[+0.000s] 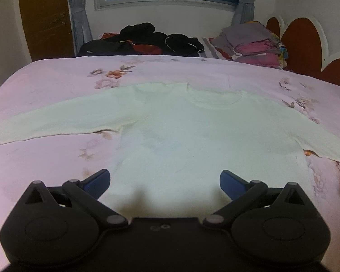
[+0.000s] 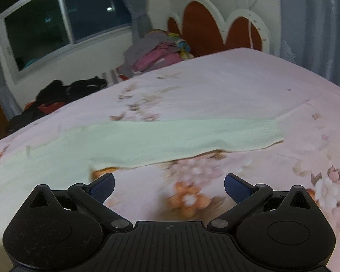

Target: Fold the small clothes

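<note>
Two grippers hang over the bed (image 1: pixel 45 86), both with jaws spread wide and holding nothing. We see the sweater (image 1: pixel 181 136) lying flat on the floral sheet, face up, neck toward the far edge where the dark clothes (image 1: pixel 147 38) and a folded stack (image 1: pixel 253 43) sit, both sleeves stretched out sideways. Our left gripper (image 1: pixel 165 182) is poised over the hem near the bed's near edge; our right gripper (image 2: pixel 169 187) hovers just short of the right sleeve (image 2: pixel 192 133), whose cuff (image 2: pixel 269 131) points toward the headboard side. We judge the first fold is a sleeve: pinch the cuff through both layers, lift low, and lay it across the chest without dragging the body askew.
</note>
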Demonstrator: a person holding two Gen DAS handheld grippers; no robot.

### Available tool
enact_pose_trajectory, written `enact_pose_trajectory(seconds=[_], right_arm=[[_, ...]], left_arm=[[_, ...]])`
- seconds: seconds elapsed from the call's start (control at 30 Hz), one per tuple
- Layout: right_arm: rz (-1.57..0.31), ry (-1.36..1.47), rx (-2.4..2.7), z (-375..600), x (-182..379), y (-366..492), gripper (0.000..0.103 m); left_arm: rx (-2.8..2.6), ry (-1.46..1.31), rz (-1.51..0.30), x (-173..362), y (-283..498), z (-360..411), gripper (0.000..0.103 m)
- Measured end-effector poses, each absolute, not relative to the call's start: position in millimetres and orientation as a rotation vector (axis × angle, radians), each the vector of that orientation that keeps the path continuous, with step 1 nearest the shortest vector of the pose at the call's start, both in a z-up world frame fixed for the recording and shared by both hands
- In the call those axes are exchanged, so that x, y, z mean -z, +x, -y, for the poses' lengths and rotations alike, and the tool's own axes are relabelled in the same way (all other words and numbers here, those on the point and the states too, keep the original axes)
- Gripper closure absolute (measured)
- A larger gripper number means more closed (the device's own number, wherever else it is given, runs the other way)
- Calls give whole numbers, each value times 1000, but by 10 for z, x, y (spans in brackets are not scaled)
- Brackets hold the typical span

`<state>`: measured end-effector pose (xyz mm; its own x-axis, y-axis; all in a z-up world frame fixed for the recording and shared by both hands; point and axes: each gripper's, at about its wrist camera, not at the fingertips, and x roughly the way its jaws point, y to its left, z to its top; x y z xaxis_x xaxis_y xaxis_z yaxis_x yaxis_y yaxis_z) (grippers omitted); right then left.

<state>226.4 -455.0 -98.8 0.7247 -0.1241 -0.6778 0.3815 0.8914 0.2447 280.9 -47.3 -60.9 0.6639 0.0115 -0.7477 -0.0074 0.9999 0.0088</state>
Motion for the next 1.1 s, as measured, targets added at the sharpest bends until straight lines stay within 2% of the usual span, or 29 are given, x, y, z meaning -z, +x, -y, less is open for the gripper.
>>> enact_pose_trajectory(seconds=[0.23, 0.3, 0.67, 0.73, 0.8, 0.83, 0.87, 0.93, 1.0, 1.1], right_arm=[[-748, 447, 399, 5273, 1352, 2491, 1], [-767, 474, 427, 5468, 1439, 2524, 31], [-755, 592, 535, 6058, 1687, 2613, 31], [-741, 583, 535, 6066, 1688, 2672, 47], [-732, 591, 532, 6092, 1710, 2703, 85], [-724, 612, 527, 6106, 1732, 2707, 91], [-714, 624, 529, 6117, 1751, 2721, 92], [-693, 626, 527, 6123, 1741, 2703, 100], [-663, 642, 517, 6114, 1708, 2683, 101], [-618, 640, 482, 6039, 1579, 2675, 101]], left_arm=[[-17, 23, -863, 745, 3035, 727, 1], [-21, 32, -872, 774, 3081, 770, 1], [-43, 69, -914, 873, 3269, 918, 1], [-47, 73, -931, 888, 3297, 926, 1], [-61, 79, -937, 897, 3313, 929, 1], [-66, 80, -936, 896, 3314, 928, 1], [-67, 84, -934, 892, 3316, 927, 1], [-60, 89, -931, 885, 3317, 921, 2], [-29, 86, -924, 874, 3321, 906, 8], [13, 90, -911, 854, 3327, 882, 10]])
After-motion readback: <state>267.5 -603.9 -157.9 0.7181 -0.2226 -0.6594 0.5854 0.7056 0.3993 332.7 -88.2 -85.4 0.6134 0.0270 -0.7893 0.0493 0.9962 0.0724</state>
